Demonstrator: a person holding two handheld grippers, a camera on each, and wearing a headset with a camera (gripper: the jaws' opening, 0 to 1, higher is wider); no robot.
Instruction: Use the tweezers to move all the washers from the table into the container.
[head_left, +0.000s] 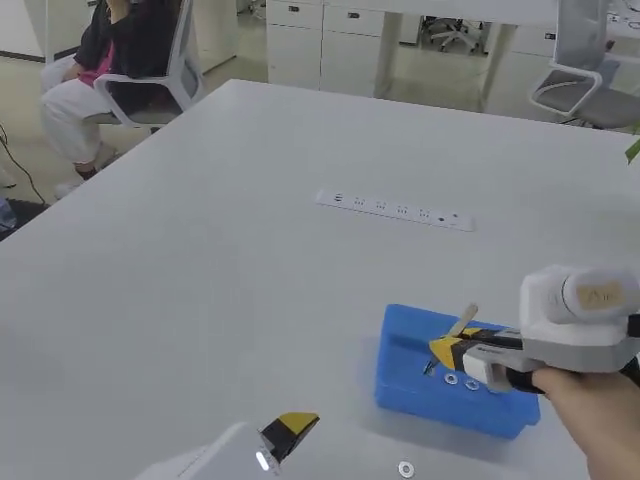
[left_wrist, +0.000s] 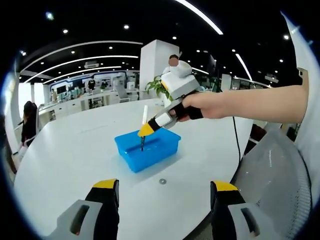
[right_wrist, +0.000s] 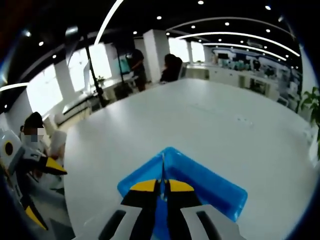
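Now the right gripper (head_left: 447, 352) is squeezed on the tweezers (left_wrist: 144, 125), tips down in the blue container (head_left: 400, 385). The left gripper (left_wrist: 165, 186) is spread apart. One washer (head_left: 405, 468) lies flat on the counter (head_left: 250, 250); it may slip out and roll away.

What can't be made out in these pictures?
- Head view: right gripper covers part of the blue plastic container, so small metal washers inside can't be counted.
- Left gripper view: thin metal tweezers too small to show whether they hold one.
- Right gripper view: jaws hide the container floor.
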